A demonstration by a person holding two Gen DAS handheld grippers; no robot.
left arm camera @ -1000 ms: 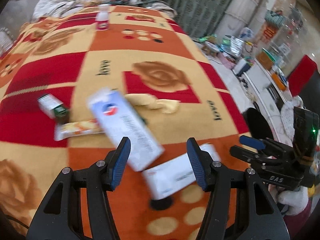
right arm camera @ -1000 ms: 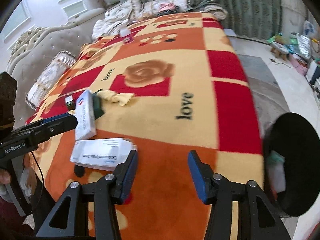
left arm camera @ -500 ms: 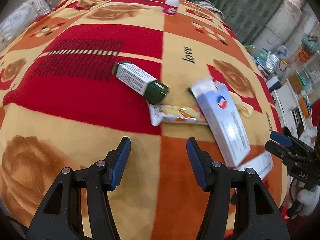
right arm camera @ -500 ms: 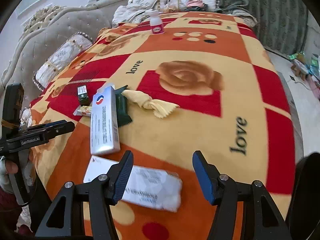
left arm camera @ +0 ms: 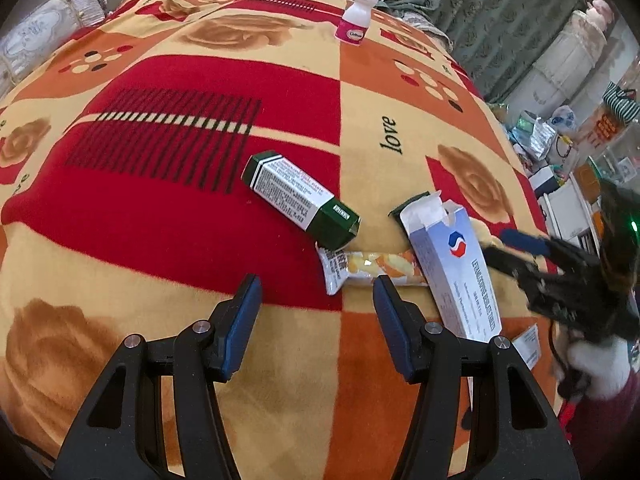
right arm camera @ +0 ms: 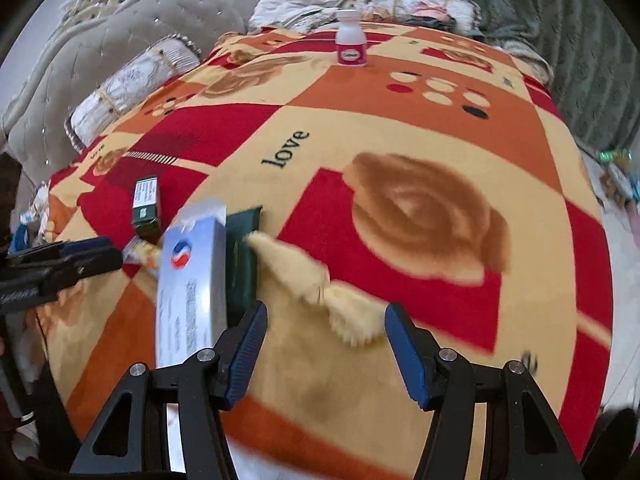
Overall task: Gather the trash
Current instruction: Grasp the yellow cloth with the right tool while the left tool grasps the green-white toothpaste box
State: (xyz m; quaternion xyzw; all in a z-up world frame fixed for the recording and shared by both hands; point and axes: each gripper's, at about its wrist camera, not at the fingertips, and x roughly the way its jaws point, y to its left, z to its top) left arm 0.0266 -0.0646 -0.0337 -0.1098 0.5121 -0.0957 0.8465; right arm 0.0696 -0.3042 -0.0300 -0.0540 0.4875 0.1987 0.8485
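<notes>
Fleece in red, orange and cream covers the bed (left arm camera: pixel 168 216), and the trash lies scattered across it. A green-and-white box (left arm camera: pixel 300 196) rests on its side, its dark end touching a snack wrapper (left arm camera: pixel 372 268) that runs under a long blue-and-white carton (left arm camera: pixel 456 268) with its flap torn open. In the right wrist view a crumpled yellow cloth (right arm camera: pixel 320 284) lies just beside a dark green packet (right arm camera: pixel 242 260) that sits against the carton. A small pink-labelled bottle (right arm camera: pixel 351 40) stands upright far off near the pillows.

The left gripper (left arm camera: pixel 316 320) hovers released over bare blanket, the wrapper's end just beyond its right pad. The right gripper (right arm camera: pixel 324 344) is likewise released and empty, with the cloth's frayed end between its jaws.

The main risk is the overlap. Closing on the thin wrapper could pinch soft blanket with it, or drag the carton resting on top. The limp cloth may slip out if only its fringe is caught. With both grippers working the same cluster, they could also knock each other.
</notes>
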